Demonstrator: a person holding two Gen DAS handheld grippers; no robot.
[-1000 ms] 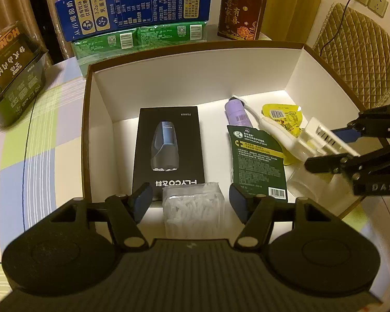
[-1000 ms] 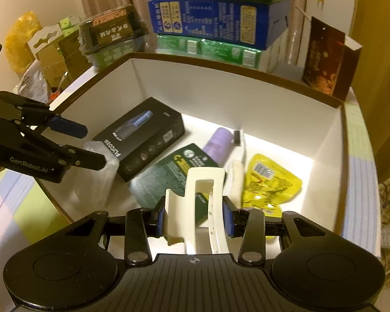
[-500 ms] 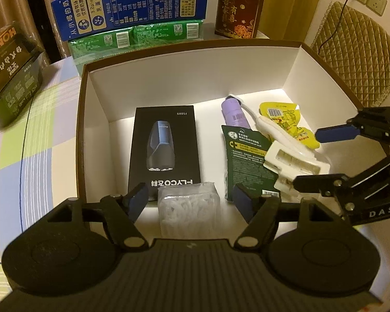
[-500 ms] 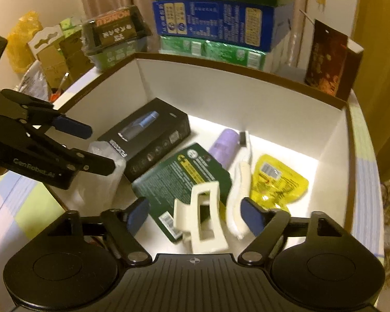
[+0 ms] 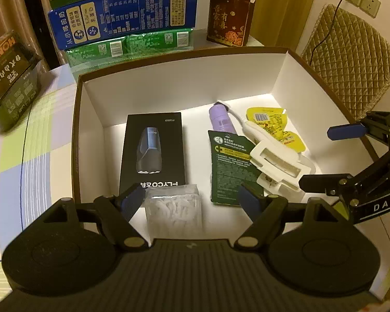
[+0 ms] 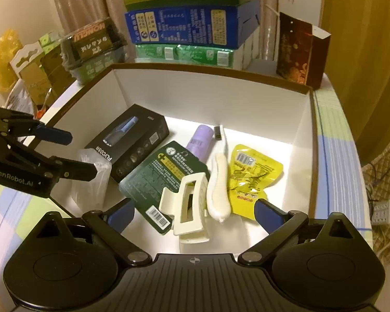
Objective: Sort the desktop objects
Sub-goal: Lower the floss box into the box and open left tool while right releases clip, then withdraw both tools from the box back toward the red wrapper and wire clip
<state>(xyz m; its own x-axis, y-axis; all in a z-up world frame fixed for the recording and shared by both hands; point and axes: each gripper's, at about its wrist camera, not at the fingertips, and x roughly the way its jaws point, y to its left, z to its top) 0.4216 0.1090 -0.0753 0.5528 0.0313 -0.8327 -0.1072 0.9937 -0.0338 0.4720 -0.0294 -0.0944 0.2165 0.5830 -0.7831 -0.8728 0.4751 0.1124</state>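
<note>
Since a second ago, both grippers have let go of what they carried into the white box point(image 5: 91, 119). On the left, the left gripper point(image 5: 192, 202) no longer pinches the clear packet of floss picks point(image 5: 174, 208); its fingers are opening, and the packet lies on the box floor between them, nearer the left finger and clear of both pads. Just beyond it lies the black shaver box point(image 5: 153, 153). To the right, the cream hair claw clip point(image 6: 188, 205), clamped between the right gripper point(image 6: 192, 212) fingers a second ago, now rests on the box floor, overlapping the dark green packet point(image 6: 153, 179) and touching the white toothbrush point(image 6: 218, 179). Those fingers are opening too, wide apart, with the clip between them and touching neither. The purple tube point(image 6: 200, 141) and yellow pouch point(image 6: 249, 176) lie further in. Two more items look sorted; both grippers seem free to fetch whatever remains on the surface.
</note>
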